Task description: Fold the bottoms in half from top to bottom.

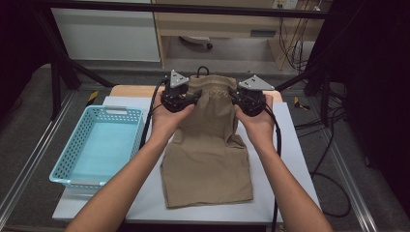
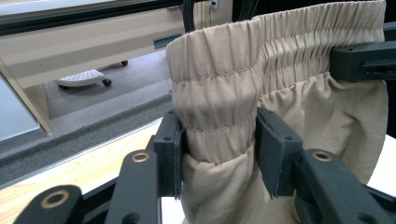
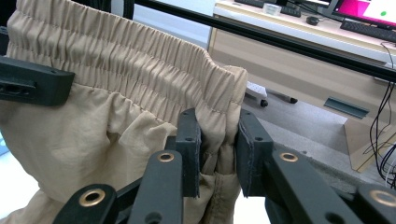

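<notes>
A pair of tan shorts lies lengthwise on the white table top, with its elastic waistband raised at the far end. My left gripper is shut on the waistband's left corner, and the bunched elastic fills the gap between its pads in the left gripper view. My right gripper is shut on the right corner, the gathered fabric squeezed between its pads. The waistband stretches between the two grippers. The legs of the shorts rest flat toward the near edge.
An empty light blue plastic basket stands on the table's left side. A wooden desk and a black frame bar lie beyond the table. Cables trail on the floor at the right.
</notes>
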Demonstrator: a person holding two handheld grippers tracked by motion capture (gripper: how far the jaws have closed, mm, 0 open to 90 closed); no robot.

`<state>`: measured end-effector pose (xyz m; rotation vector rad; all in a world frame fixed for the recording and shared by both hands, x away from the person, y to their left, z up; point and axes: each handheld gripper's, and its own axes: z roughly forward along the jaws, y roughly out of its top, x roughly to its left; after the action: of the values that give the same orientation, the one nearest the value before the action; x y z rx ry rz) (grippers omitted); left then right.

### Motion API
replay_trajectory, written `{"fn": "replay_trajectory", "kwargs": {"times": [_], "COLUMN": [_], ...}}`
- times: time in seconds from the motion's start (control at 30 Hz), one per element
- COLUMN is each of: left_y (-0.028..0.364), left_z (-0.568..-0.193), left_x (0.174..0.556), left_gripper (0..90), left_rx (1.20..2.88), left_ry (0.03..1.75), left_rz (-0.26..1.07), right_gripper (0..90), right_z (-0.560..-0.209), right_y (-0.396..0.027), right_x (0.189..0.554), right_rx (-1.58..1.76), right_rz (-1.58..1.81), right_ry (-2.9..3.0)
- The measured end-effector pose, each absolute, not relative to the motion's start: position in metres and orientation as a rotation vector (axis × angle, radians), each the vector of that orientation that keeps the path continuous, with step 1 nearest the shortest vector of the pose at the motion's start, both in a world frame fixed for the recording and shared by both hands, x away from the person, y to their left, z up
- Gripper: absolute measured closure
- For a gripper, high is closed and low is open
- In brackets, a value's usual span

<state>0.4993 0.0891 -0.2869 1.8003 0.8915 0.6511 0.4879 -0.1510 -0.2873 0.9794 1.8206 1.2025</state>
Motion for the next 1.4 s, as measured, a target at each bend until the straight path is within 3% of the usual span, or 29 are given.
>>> {"fn": "replay_trajectory", "kwargs": {"times": [1.4], "left_y": [0.091], "left_z": [-0.341], "left_x": [0.446], "left_gripper": [56.3], "left_rx": [1.847], "left_ry": [0.910], "left_rz": [0.573], "right_gripper": [72.6], "right_z": [-0.339], "right_y": [-0.160], "right_x": [0.451], "right_rx": [0.917], "right_rz": [1.196], "right_ry": [1.982]}}
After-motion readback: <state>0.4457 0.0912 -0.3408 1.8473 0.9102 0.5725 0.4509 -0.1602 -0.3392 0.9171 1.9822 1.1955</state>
